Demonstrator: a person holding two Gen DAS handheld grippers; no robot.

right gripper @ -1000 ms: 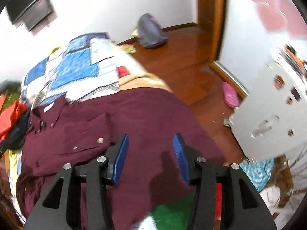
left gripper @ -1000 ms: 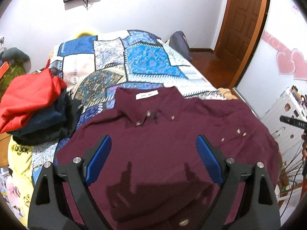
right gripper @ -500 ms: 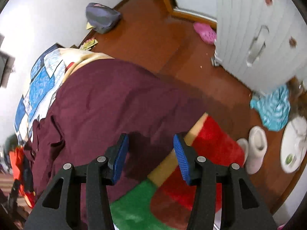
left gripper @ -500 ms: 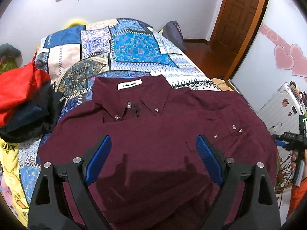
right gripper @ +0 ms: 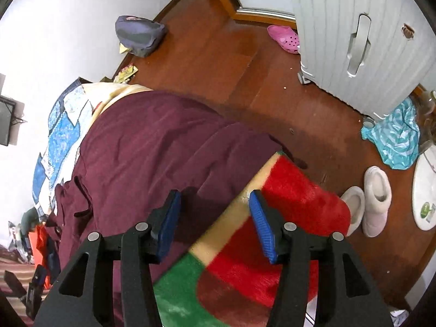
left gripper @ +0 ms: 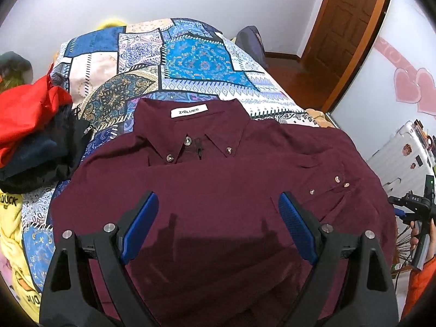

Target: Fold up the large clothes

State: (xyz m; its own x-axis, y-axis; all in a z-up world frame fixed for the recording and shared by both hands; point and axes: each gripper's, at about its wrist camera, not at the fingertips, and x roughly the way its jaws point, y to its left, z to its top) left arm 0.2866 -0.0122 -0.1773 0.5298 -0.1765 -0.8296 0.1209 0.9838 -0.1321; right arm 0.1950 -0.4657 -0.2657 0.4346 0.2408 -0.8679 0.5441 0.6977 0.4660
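A maroon button-down shirt (left gripper: 218, 179) lies spread face up on the patchwork bedspread (left gripper: 190, 62), collar toward the far end, a sleeve folded across its right side. My left gripper (left gripper: 218, 226) hovers open and empty above the shirt's chest. The right wrist view shows the shirt's edge (right gripper: 152, 141) draping over the bed side onto a red, green and cream blanket (right gripper: 272, 218). My right gripper (right gripper: 215, 218) is open and empty above that hanging edge. The right gripper also shows in the left wrist view at the far right (left gripper: 417, 207).
A pile of red and dark clothes (left gripper: 30, 125) lies on the bed's left, with a yellow garment (left gripper: 11, 218) below it. On the wooden floor are a white suitcase (right gripper: 368, 35), a pink clog (right gripper: 283, 38), pale slippers (right gripper: 376, 199), a teal cloth (right gripper: 395, 136) and a grey bag (right gripper: 139, 32).
The left gripper drew back and rose slightly, so more of the collar and bed shows. The right gripper swung from the shirt top down to the bed's side, now facing the floor.
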